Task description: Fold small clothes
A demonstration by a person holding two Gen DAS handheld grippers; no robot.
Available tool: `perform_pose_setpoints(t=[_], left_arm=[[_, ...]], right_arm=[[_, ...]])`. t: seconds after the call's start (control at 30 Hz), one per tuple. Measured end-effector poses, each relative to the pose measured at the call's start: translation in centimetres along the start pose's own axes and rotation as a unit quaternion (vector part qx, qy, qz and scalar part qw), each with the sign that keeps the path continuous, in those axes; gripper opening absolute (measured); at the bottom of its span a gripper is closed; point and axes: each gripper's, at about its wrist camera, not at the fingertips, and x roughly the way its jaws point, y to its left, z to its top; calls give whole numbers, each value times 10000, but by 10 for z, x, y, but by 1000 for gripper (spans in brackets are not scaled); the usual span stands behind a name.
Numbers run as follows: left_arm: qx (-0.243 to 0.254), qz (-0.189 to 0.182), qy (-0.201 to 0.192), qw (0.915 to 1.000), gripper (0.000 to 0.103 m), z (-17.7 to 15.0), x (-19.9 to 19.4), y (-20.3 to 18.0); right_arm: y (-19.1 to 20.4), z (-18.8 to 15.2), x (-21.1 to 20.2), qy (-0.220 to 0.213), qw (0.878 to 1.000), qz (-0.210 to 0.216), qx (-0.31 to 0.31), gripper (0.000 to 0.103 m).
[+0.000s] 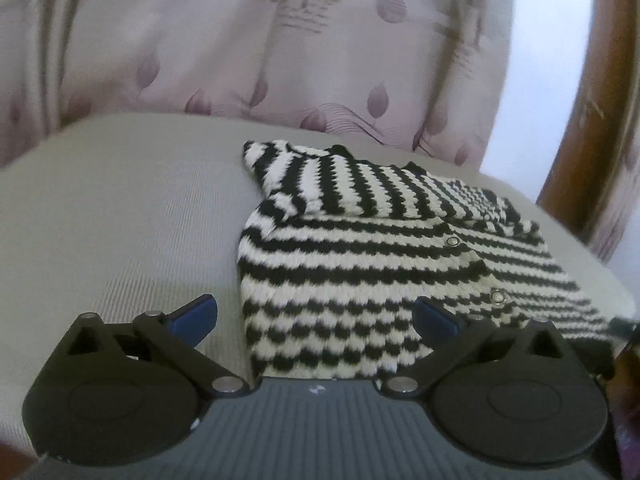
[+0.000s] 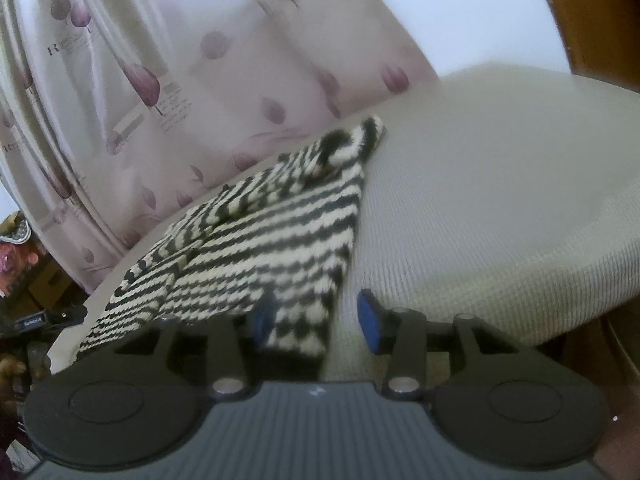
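Left wrist view: the left tool [image 1: 316, 316] stands with its jaws spread wide and nothing between the blue pads [image 1: 198, 312], poised just above the near hem of the striped knit garment [image 1: 360, 264]. The garment lies flat on the pale ribbed surface [image 1: 120, 220], apparently a padded table top, in front of a floral curtain [image 1: 240, 60]; one sleeve [image 1: 320, 176] is already turned in across the chest, and two snap buttons [image 1: 453, 241] show on the front. Right wrist view: the right tool [image 2: 316, 316] is partly parted, the garment's near corner [image 2: 304, 320] lying between its jaws; the pads do not appear to press on it, though blur leaves this uncertain. The garment [image 2: 260, 236] reaches away towards the curtain [image 2: 160, 80], the surface [image 2: 500, 200] bare to its right. Judged progress: the sleeve folds seem done and laid down; folding the body, probably bottom hem towards collar, remains.
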Motion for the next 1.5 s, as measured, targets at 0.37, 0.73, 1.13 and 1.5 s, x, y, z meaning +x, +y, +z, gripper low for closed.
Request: perform_pose_setpoints(t=[0.37,0.73,1.13,1.5], left_arm=[[-668,-806,236,9942,95,-21,-11,24],[-1091,-1512,287,9820,87,-33,-24,35],[-1832,-2235,1071,9513,76,-53,0,37],[-2192,-2566,666,9390,75,-51,-6,37]], right_arm=[[6,-30,6,284,9979,547,220,40],[-13,-32,4,157,9900,1107,855,13],[-17,-35,17,120,9780,1662,1256,16],[-17,-33,24,187,9700,1921,1479,84]])
